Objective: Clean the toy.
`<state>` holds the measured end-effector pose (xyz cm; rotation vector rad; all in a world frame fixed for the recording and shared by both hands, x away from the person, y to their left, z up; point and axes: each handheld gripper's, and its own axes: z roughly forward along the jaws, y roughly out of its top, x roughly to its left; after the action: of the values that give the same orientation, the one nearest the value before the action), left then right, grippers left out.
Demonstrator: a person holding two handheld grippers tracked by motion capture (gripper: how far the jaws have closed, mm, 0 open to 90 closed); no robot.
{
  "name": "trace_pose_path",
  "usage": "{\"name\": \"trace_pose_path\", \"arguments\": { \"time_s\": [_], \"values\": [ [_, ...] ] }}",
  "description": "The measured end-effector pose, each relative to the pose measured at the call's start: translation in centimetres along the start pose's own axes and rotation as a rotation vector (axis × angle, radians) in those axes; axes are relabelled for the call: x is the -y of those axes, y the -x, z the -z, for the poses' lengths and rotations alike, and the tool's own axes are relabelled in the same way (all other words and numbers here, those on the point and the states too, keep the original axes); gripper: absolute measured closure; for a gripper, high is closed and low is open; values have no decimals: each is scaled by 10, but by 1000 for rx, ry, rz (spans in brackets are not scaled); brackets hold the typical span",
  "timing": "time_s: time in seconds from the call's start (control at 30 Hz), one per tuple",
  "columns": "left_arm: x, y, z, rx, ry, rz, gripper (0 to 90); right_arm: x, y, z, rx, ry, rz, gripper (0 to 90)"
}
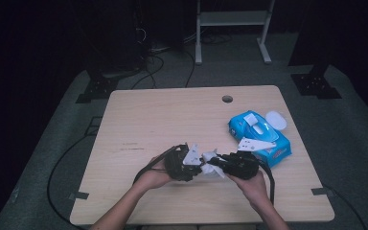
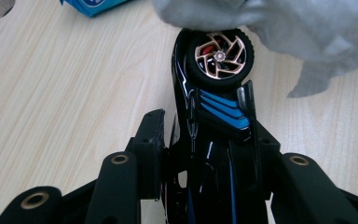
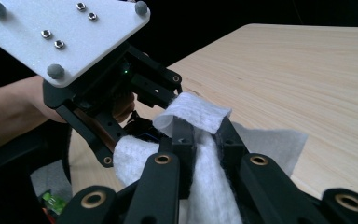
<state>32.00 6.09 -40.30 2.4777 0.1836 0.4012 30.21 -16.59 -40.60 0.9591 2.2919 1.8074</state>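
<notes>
Two grippers | left gripper (image 2: 205,140) clamps glossy black-blue toy car (image 2: 214,107) | right gripper (image 3: 204,135) pinches white wipe (image 3: 200,112)

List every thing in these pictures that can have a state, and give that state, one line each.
Toy car: clamped in left claw, wheel under wipe.
Wipe: pinched in right claw, draped on car.
Wipes pack: lying flat on table, lid flipped open.

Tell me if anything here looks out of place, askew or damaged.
Nothing looks damaged or spilled. The left tool grips a black toy car, the right tool presses a white wipe to it. The blue wipes pack lies askew to the table's edges, lid flipped open.
</notes>
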Motion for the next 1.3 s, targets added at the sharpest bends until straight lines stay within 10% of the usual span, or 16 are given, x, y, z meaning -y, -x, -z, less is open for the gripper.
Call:
{"name": "trace_pose_path", "arguments": {
  "time_s": [0.77, 1.07, 1.3],
  "values": [
    [12, -5, 9, 30, 150, 76, 573, -5, 1, 8, 12, 48, -14, 813],
    [15, -8, 18, 13, 206, 94, 574, 7, 18, 11, 48, 42, -86, 814],
    [16, -9, 21, 4, 267, 128, 575, 5, 20, 12, -28, 125, -159, 814]
  ]
}}
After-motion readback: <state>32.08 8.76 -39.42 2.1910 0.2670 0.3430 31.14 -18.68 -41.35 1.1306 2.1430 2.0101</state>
